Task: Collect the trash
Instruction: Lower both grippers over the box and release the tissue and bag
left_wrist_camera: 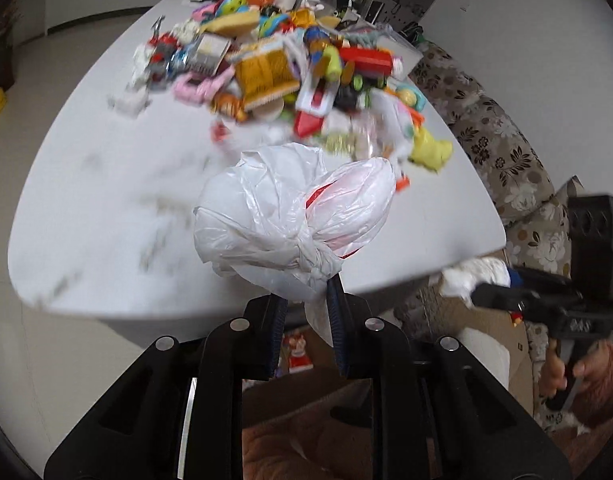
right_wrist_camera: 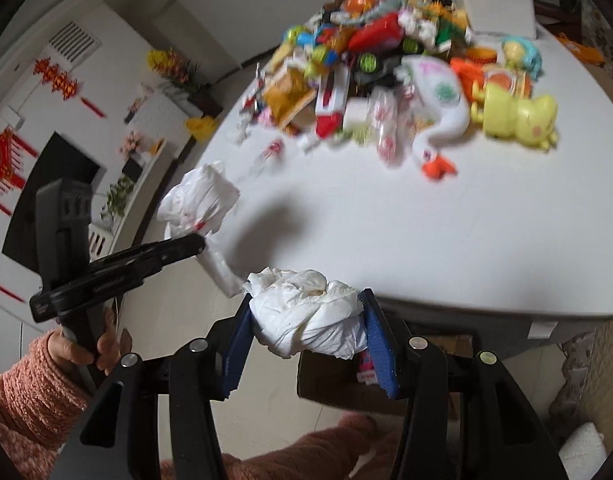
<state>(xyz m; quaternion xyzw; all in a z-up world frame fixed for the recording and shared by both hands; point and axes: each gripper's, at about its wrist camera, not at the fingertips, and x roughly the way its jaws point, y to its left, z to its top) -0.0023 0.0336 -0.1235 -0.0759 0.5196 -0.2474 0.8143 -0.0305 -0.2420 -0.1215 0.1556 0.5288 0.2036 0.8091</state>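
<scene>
My left gripper [left_wrist_camera: 306,300] is shut on the knotted neck of a white plastic bag [left_wrist_camera: 290,216] with red print, held above the near edge of the white table [left_wrist_camera: 106,184]. The same bag [right_wrist_camera: 198,204] and left gripper [right_wrist_camera: 178,250] show at the left of the right wrist view. My right gripper [right_wrist_camera: 308,320] is shut on a crumpled white tissue wad [right_wrist_camera: 306,316], just off the table's near edge [right_wrist_camera: 426,240]. In the left wrist view the right gripper [left_wrist_camera: 478,292] and its tissue [left_wrist_camera: 474,274] show at the right.
A big pile of colourful toys and packets [left_wrist_camera: 290,60] covers the far half of the table; it also shows in the right wrist view [right_wrist_camera: 386,68]. A cardboard box [left_wrist_camera: 486,328] sits below the table edge. A floral sofa [left_wrist_camera: 502,148] stands to the right.
</scene>
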